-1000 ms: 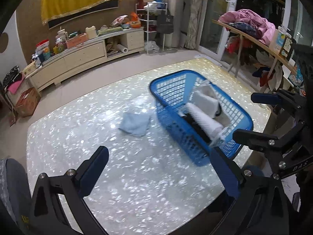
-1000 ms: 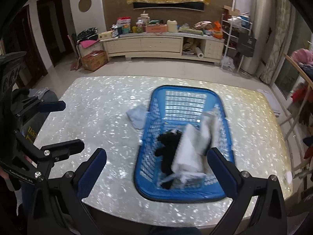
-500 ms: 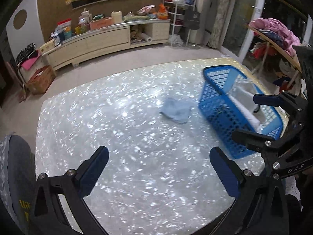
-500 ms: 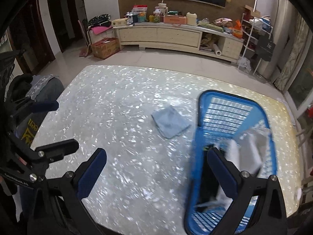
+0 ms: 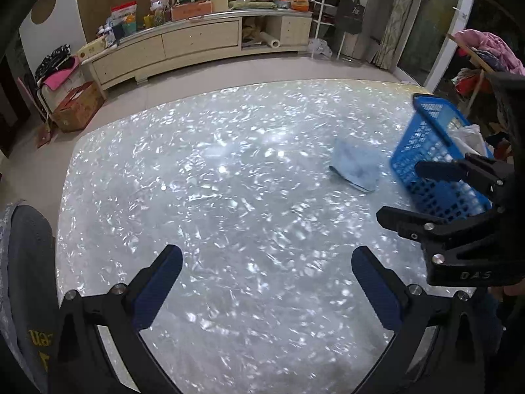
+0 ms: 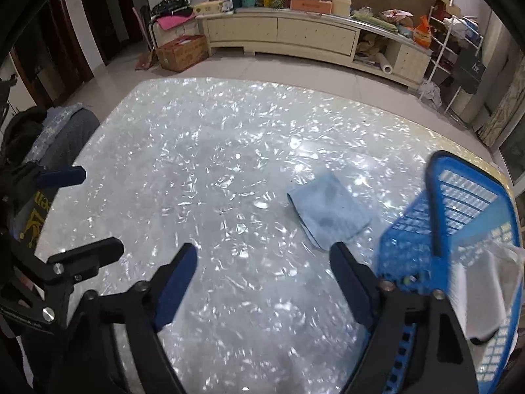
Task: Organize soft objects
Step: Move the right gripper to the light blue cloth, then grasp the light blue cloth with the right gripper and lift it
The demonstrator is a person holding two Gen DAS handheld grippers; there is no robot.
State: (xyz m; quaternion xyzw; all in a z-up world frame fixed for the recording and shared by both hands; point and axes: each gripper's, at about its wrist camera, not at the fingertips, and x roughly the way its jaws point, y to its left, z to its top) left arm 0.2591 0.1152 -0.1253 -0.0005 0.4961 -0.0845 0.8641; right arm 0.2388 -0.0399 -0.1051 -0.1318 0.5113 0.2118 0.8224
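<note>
Pearly, glittering table (image 5: 229, 197) carries a folded light-blue cloth (image 6: 329, 211) just beside a blue basket (image 6: 466, 216) with white cloths (image 6: 485, 292) inside. Left gripper (image 5: 267, 282) and right gripper (image 6: 262, 282) both hover with fingers spread apart, empty. Behind stands a cluttered cream sideboard (image 6: 295, 34).

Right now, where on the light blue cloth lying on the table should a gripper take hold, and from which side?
Pinch the light blue cloth at its near folded edge, coming from above. It lies flat on the table, beside the blue basket, so only an edge offers thickness for the jaws.
</note>
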